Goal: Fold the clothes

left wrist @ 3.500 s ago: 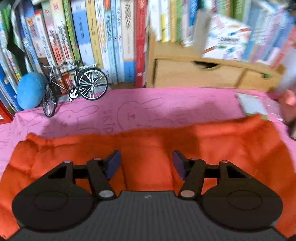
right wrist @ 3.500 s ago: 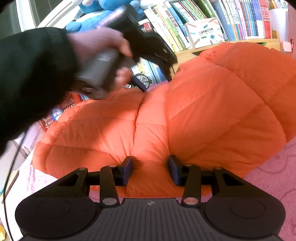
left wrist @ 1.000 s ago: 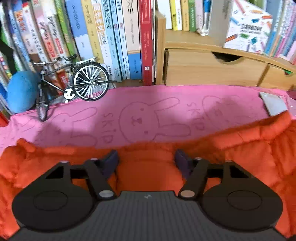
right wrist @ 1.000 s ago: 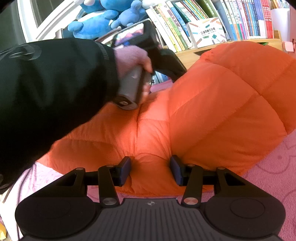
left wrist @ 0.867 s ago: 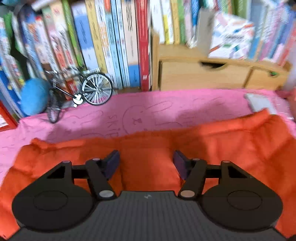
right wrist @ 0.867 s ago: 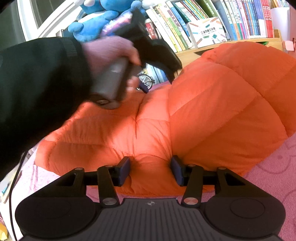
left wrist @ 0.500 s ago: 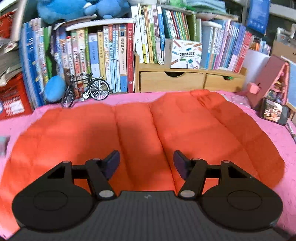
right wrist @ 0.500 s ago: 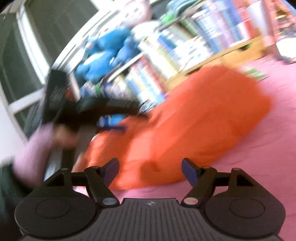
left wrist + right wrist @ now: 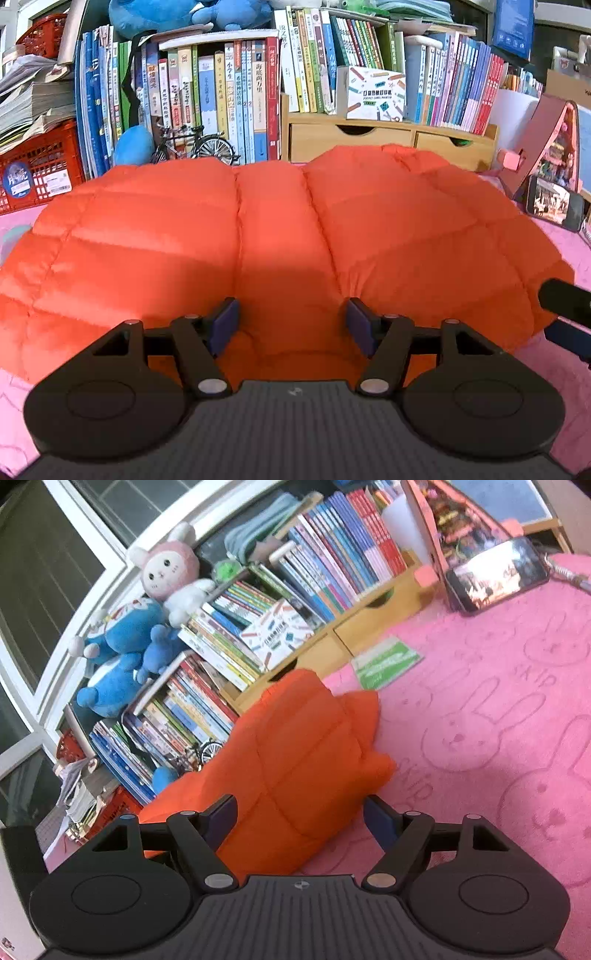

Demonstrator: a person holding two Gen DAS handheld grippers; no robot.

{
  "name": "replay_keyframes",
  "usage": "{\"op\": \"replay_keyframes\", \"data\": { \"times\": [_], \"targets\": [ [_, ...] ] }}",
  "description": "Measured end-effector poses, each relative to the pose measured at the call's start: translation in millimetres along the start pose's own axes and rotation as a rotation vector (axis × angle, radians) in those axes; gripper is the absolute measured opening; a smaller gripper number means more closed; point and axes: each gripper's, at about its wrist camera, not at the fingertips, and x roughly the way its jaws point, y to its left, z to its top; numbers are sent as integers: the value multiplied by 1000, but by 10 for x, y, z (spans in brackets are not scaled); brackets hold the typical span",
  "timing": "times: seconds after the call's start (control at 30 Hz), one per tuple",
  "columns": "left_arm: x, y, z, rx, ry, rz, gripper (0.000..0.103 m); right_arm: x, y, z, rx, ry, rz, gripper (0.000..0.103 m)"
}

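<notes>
An orange puffer jacket (image 9: 277, 229) lies spread on a pink rabbit-print blanket (image 9: 554, 369), quilted side up. My left gripper (image 9: 292, 326) is open at the jacket's near edge. The puffy hem bulges up between its purple pads, which do not pinch it. One black finger (image 9: 561, 301) of the right gripper pokes in at the right edge. In the tilted right wrist view, the jacket (image 9: 295, 768) lies on the blanket (image 9: 480, 738). My right gripper (image 9: 301, 819) is wide open at the jacket's end. That end lies by its left pad and nothing is gripped.
Bookshelves with plush toys line the back, above a wooden drawer unit (image 9: 369, 138). A model bicycle (image 9: 195, 144) and a red crate (image 9: 37, 173) stand at the back left. A phone (image 9: 495, 576) leans at the right, and a green booklet (image 9: 386, 664) lies beyond the jacket.
My left gripper drew back from the jacket's far edge to its near hem. My right gripper let go of the fold, its jaws spread wider, and it rolled and pulled away.
</notes>
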Motion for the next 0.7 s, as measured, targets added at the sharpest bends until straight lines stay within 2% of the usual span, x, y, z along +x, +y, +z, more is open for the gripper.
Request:
{"op": "replay_keyframes", "data": {
  "times": [0.23,0.47,0.7],
  "targets": [
    [36,-66,-120,32,-30,38,65,194,-37,-17,30,56,-3,76],
    [40,35,-117,-23,-20,-11,65,409,-31,75,16,98,-18,77],
    [42,94,-111,-55,-18,-45,67,581,-28,176,28,117,10,95]
  ]
}}
